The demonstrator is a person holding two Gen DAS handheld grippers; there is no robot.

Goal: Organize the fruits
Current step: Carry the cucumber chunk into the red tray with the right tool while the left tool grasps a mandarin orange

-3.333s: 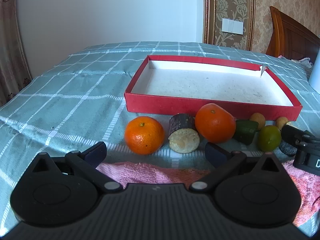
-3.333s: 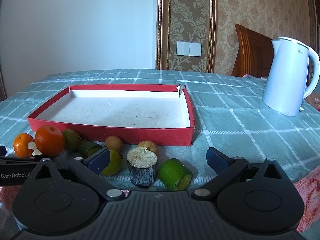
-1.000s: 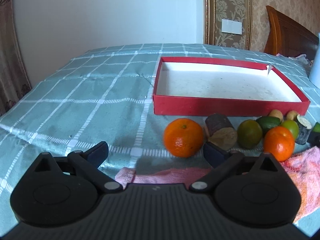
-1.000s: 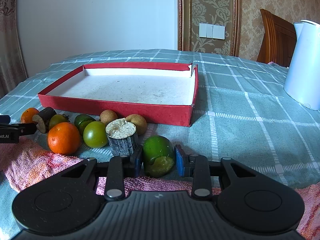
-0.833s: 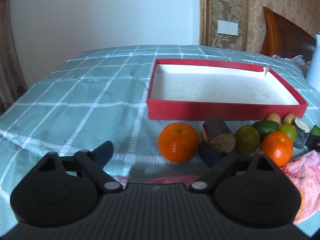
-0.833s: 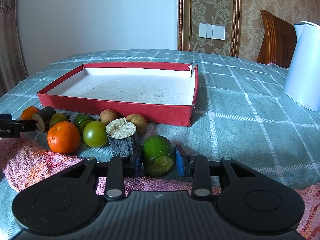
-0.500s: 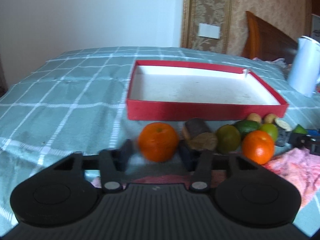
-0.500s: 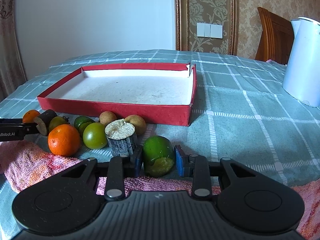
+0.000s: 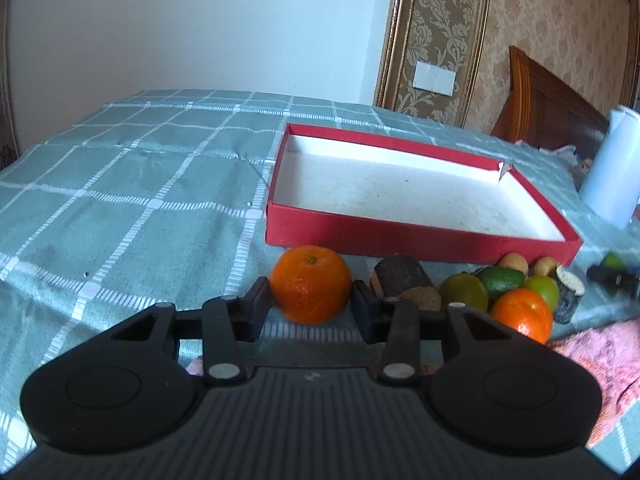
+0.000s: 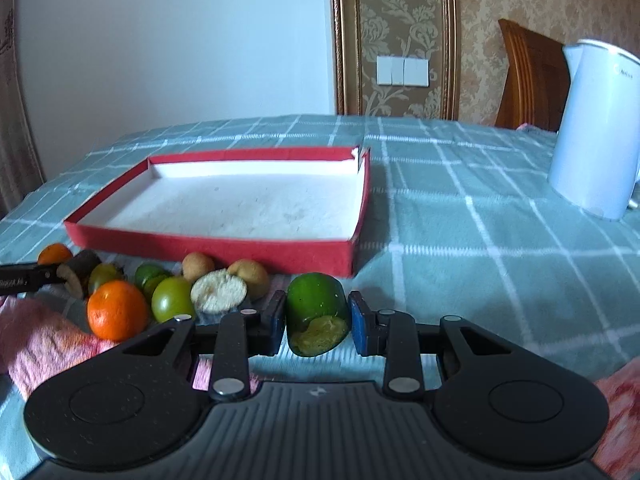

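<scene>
My left gripper (image 9: 310, 307) is shut on an orange (image 9: 311, 284), just in front of the near left corner of the red tray (image 9: 400, 236). To its right lie a dark stem piece (image 9: 404, 283), green fruits, a second orange (image 9: 522, 319) and two small brown fruits. My right gripper (image 10: 316, 322) is shut on a cut green fruit piece (image 10: 316, 312), lifted a little, near the tray's (image 10: 224, 246) right front corner. In the right wrist view the other fruits, among them an orange (image 10: 117, 310) and a pale-topped stem piece (image 10: 218, 292), sit left of it.
A pink towel (image 9: 592, 356) lies under both grippers at the table's near edge (image 10: 36, 344). A white kettle (image 10: 596, 128) stands at the far right on the green checked cloth (image 9: 120, 200). A wooden chair back (image 10: 528, 76) rises behind the table.
The left gripper's jaws have shut on the orange, which sat loose between open fingers before. The right gripper kept its hold on the green piece and lifted it slightly.
</scene>
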